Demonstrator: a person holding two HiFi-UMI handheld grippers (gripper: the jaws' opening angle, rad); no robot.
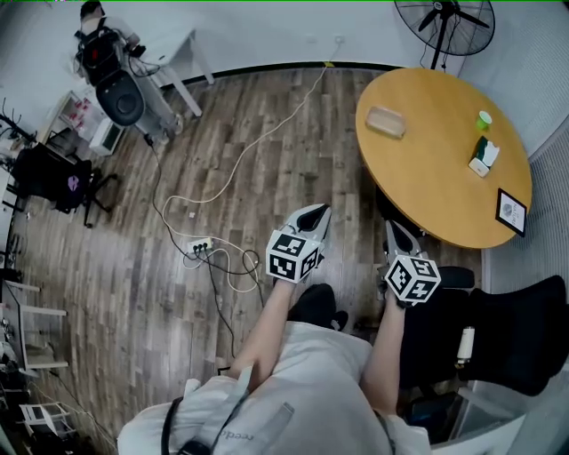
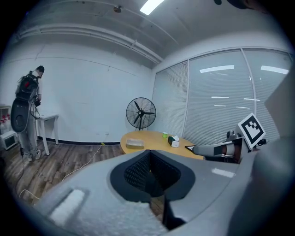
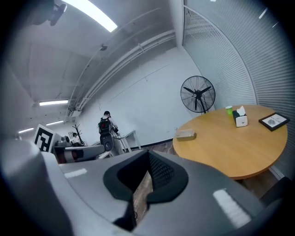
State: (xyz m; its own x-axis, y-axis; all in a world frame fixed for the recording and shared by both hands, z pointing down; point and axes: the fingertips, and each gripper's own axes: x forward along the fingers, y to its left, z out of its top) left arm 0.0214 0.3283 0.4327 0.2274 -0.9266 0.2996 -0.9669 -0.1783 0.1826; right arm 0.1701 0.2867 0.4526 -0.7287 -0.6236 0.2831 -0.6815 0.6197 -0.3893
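Note:
I hold both grippers in front of me over the wooden floor, pointing toward a round wooden table (image 1: 427, 178). My left gripper (image 1: 316, 214) is shut with nothing in it; in the left gripper view its jaws (image 2: 150, 174) meet in front of the table (image 2: 152, 140). My right gripper (image 1: 394, 230) hangs just short of the table's near edge. It is also shut and empty, with only a thin slit between its jaws (image 3: 146, 179). On the table lie a clear box (image 1: 386, 122), a green cup (image 1: 484, 119), a tissue box (image 1: 484, 157) and a small framed picture (image 1: 511, 211).
A standing fan (image 1: 444, 22) is behind the table. A black chair (image 1: 520, 333) sits at my right. A power strip (image 1: 198, 248) and loose white cables lie on the floor to the left. Another person (image 1: 105, 49) stands by a white desk at the far left, near cluttered equipment.

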